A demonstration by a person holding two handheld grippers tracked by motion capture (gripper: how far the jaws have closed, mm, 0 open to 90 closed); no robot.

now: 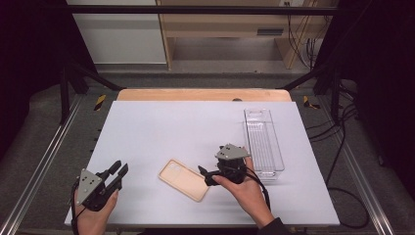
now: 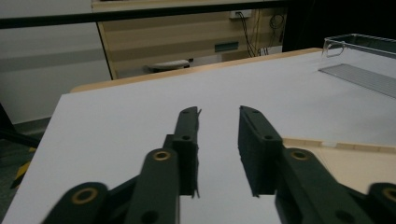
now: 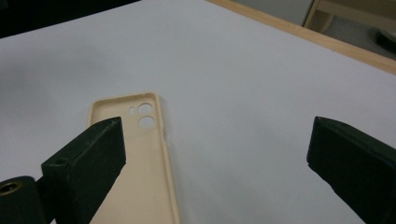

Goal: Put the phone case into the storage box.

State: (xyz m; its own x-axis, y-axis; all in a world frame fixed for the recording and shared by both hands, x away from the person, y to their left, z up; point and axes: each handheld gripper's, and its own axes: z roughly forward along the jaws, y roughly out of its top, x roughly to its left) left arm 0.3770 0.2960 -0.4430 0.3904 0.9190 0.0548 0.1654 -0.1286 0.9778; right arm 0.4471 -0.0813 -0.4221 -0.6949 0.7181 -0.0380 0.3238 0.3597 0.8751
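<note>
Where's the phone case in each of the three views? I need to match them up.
High view: the phone case lies flat on the white table, bottom centre, just left of the right gripper.
Left gripper view: its beige edge shows low right, behind the right finger.
Right gripper view: lower left, camera holes at its far end.
Shared landmark: the table's wooden far edge.

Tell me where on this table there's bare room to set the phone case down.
The whole far-left stretch of the white mat is bare, from the phone case back to the wooden edge. It is crowded at the near right, between case, right claw and clear tray.
</note>
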